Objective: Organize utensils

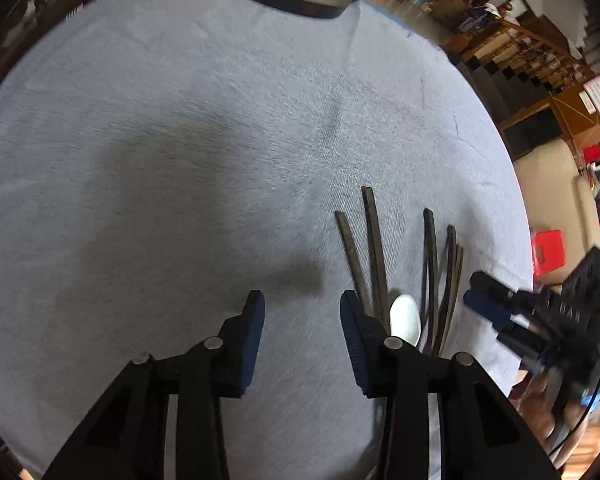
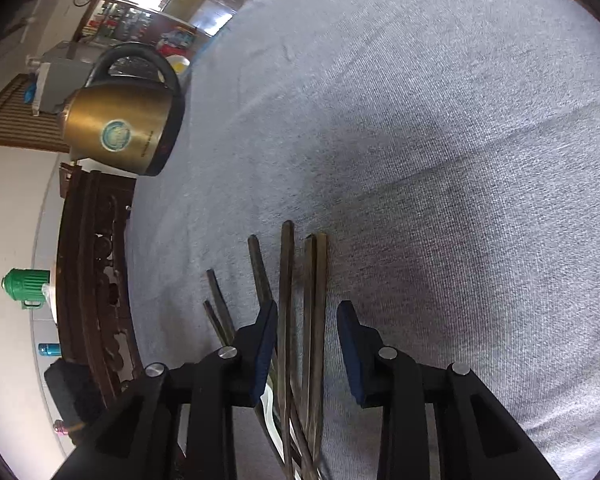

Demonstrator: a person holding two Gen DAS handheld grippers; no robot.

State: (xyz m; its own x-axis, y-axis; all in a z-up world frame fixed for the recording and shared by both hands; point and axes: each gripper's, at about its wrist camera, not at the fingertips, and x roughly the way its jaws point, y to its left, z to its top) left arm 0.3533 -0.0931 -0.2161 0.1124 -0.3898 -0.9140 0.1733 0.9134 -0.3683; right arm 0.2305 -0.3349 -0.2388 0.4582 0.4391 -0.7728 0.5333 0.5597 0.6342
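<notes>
Dark chopsticks (image 2: 286, 300) and a white spoon (image 1: 406, 318) lie fanned on the grey tablecloth (image 1: 180, 160). Right gripper (image 2: 307, 308) straddles several chopsticks, fingers partly parted, not pressing. Left gripper (image 1: 302, 298) stands beside them, partly parted, empty. A kettle (image 2: 120, 128) sits well apart.

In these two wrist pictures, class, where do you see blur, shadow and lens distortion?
Left wrist view: the right gripper is smeared by motion blur, a soft dark shadow lies on the grey cloth, and the fisheye bends the cloth's edge round. Right wrist view: the chopsticks are fairly sharp, the kettle leans from distortion, and the window behind it is washed out.
</notes>
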